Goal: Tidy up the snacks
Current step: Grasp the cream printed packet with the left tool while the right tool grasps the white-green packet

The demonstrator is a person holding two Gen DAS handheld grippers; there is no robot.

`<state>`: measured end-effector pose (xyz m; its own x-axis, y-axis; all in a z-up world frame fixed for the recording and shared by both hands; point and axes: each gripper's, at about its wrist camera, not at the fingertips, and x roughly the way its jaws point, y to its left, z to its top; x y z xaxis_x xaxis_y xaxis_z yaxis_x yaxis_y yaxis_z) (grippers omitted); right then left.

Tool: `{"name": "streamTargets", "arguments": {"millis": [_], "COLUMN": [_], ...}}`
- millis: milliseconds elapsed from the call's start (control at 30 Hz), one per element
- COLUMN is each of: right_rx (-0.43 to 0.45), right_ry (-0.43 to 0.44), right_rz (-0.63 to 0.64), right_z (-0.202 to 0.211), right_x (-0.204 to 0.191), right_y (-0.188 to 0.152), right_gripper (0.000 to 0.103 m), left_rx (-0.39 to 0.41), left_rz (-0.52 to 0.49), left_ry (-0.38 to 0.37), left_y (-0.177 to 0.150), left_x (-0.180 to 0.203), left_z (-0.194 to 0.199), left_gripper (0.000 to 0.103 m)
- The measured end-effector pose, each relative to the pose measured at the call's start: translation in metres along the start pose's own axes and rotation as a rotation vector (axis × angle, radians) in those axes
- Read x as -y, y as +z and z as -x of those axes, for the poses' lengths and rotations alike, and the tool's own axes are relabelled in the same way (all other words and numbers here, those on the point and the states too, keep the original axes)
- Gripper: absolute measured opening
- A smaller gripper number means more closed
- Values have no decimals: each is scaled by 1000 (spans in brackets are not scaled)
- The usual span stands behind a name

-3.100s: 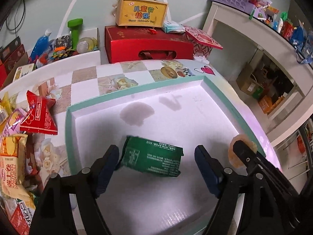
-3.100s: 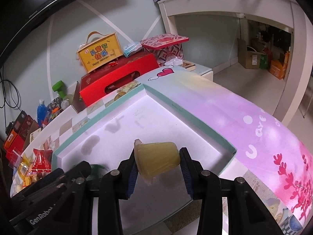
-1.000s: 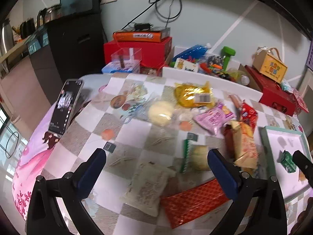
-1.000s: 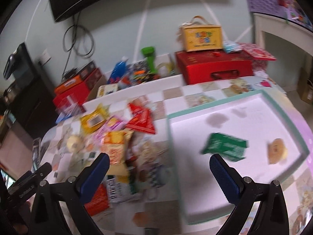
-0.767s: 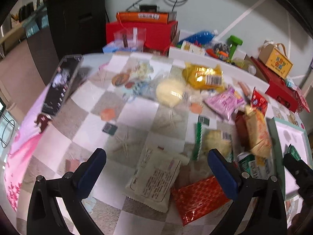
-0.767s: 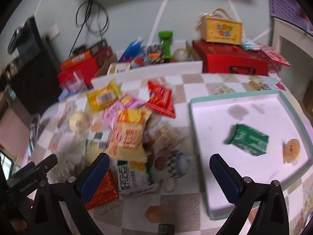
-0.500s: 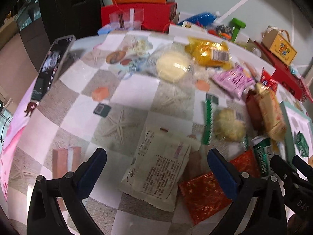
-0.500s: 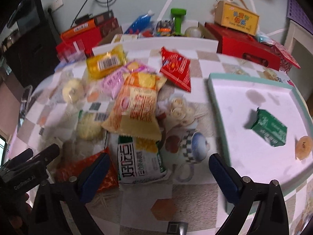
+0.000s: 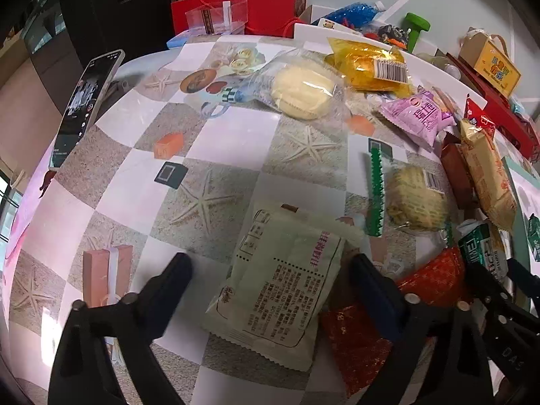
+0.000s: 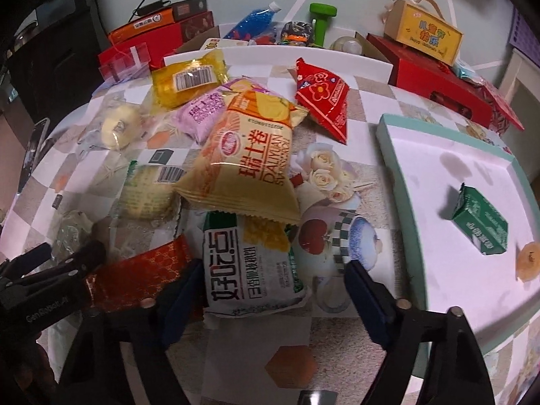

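Early stage, judged from the layout: only two items are seen inside the teal-rimmed tray [image 10: 388, 155] at the right edge of the table [image 9: 233, 141], namely a green packet [image 10: 479, 224] and a small round yellow snack [image 10: 529, 260] near it. Most of the pile is not yet sorted and lies on the table beside the tray: yellow Swiss-roll bag [image 10: 249, 155], red triangular pack [image 10: 322, 96], purple pack [image 10: 206, 109], yellow barcode pack [image 10: 187, 79], clear-wrapped round bun [image 9: 305, 89], red-gold foil pack [image 10: 141, 278]. The left hand-held gripper [image 9: 270, 278] is positioned over a pale green packet [image 9: 280, 287] near the table's front edge; its jaws have just been closing, the packet sits between them, the right pad looks at its edge, the left pad is apart, so nothing is clamped yet. The right hand-held gripper [image 10: 275, 285] straddles a white-and-green packet [image 10: 251, 266]; its jaws have also just been closing, the left pad is about at the packet's edge, the right pad is clear, no grip yet. Two picks are judged in progress; transfer to the tray remains for these and the rest.
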<state>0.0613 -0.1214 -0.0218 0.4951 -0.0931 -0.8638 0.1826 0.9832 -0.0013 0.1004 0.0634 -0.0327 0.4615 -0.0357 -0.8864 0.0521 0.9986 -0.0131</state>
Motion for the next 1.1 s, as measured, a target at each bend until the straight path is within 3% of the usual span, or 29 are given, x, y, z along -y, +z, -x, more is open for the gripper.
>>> {"name": "streamTargets", "arguments": {"millis": [67, 167, 233, 1100], "right_rx": [4, 7, 7, 19], "right_ry": [9, 32, 33, 25], "right_rz": [4, -10, -14, -76], "right_z": [0, 1, 1, 24], "right_x": [-1, 1, 2, 32], "right_y": [0, 1, 1, 0], "right_gripper": [76, 60, 59, 53], "left_rx": [5, 21, 27, 71], "left_rz": [-10, -20, -24, -57], "left_ry": [-3, -17, -19, -68], "left_y": [1, 2, 2, 4], "left_x": [3, 5, 6, 18], "left_z": [1, 5, 6, 26], "left_gripper": [87, 67, 55, 53]}}
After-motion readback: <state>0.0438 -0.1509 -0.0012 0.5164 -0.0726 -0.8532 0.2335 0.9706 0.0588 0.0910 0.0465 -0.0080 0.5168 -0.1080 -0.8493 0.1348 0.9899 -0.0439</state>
